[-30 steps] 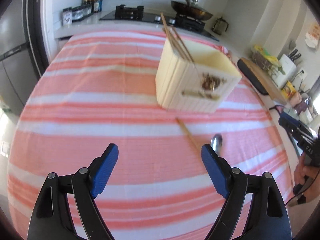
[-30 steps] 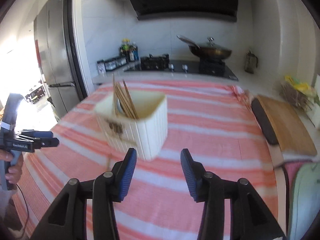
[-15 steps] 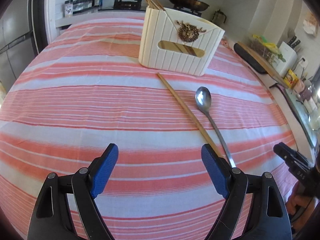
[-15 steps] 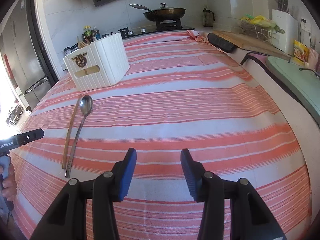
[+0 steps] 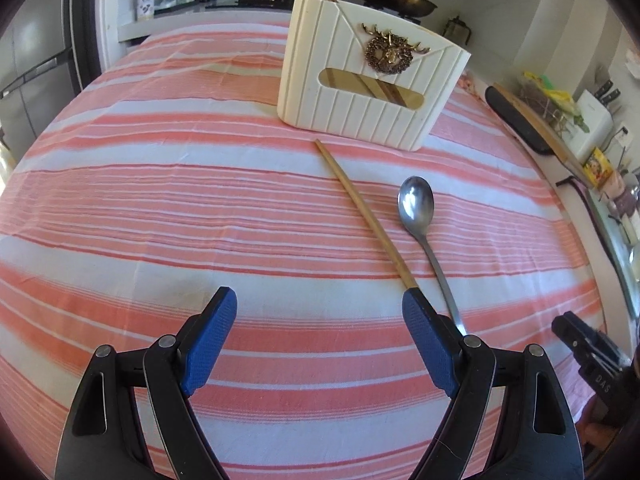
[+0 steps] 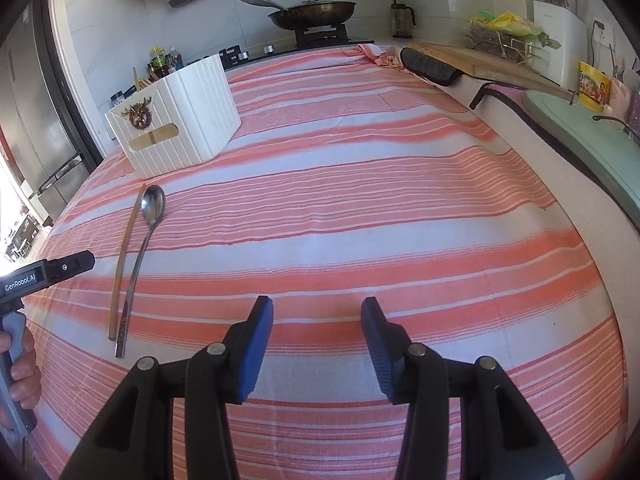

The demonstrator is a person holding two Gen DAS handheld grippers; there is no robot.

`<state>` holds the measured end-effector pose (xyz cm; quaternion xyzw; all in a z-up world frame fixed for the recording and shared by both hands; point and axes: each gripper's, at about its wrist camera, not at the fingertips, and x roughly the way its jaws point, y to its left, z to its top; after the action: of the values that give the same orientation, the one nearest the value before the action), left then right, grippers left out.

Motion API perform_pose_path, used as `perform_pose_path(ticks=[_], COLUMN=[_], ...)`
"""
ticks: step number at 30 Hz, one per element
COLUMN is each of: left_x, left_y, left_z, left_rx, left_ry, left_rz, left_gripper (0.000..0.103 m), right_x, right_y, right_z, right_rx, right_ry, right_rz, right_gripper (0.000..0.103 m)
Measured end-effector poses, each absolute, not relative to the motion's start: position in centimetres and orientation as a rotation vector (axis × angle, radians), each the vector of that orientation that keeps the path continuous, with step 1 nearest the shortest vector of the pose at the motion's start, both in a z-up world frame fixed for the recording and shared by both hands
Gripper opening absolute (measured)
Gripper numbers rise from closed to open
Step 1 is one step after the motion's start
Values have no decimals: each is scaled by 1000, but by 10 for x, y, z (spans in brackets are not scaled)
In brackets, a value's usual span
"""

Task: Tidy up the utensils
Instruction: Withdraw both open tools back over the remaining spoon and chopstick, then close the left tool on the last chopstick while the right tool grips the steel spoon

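Observation:
A cream ribbed utensil holder [image 5: 372, 80] with a gold deer emblem stands on the striped cloth, several chopsticks poking out of its top. In front of it lie one wooden chopstick [image 5: 360, 208] and a metal spoon [image 5: 420, 216], side by side. My left gripper [image 5: 320, 300] hangs open and empty, its right finger [image 5: 428, 340] just past the chopstick's near end. In the right wrist view the holder [image 6: 176, 120], chopstick [image 6: 124, 256] and spoon [image 6: 142, 256] lie far left. My right gripper [image 6: 316, 308] is open, empty, over bare cloth.
A red-and-white striped cloth [image 6: 380, 208] covers the table. Behind it a stove carries a lidded wok [image 6: 312, 10]. A wooden board [image 6: 480, 60], a knife block and a green tray [image 6: 580, 128] line the right counter. A fridge stands left. A hand [image 6: 20, 368] grips the left tool's handle.
Both grippers sank toward the table and drew back from the holder, which now looks farther off. The chopstick and spoon came fully into view. Neither gripper's opening changed.

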<state>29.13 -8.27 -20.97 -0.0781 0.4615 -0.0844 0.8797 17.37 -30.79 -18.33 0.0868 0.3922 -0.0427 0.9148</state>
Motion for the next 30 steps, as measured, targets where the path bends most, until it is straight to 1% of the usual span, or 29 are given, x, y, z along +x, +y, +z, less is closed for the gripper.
perform_pose_path(ticks=[10, 15, 16, 17, 18, 20, 22, 23, 24, 27, 30], left_x=[318, 326, 327, 325, 324, 319, 317, 315, 312, 301, 289], left_y=[-103, -129, -134, -138, -140, -141, -136, -132, -128, -113, -93], left_z=[-211, -217, -218, -218, -217, -216, -215, -215, -215, -215, -215], left_rx=[-205, -59, -24, 8, 35, 62, 58, 54, 47, 36, -2], left_ry=[977, 972, 971, 961, 948, 936, 941, 943, 943, 939, 949], left_rz=[-179, -135, -132, -137, -143, -168, -187, -195, -203, -197, -167], left_gripper=[86, 85, 80, 66, 55, 18, 9, 6, 6, 6, 5], right_x=[173, 173, 173, 173, 173, 173, 174, 174, 175, 181, 193], right_y=[-311, -311, -312, -312, -313, -313, -312, -310, -307, -286, -249], right_z=[-184, -184, -184, -184, -184, -184, -184, -184, -183, -176, -166], right_rx=[191, 194, 195, 197, 199, 201, 197, 198, 209, 240, 186], right_ry=[809, 808, 808, 807, 807, 807, 811, 817, 829, 865, 881], right_rz=[-93, -91, -90, -89, -88, -86, -84, -80, -67, 35, 154], right_gripper=[47, 47, 47, 47, 47, 47, 47, 47, 49, 49, 49])
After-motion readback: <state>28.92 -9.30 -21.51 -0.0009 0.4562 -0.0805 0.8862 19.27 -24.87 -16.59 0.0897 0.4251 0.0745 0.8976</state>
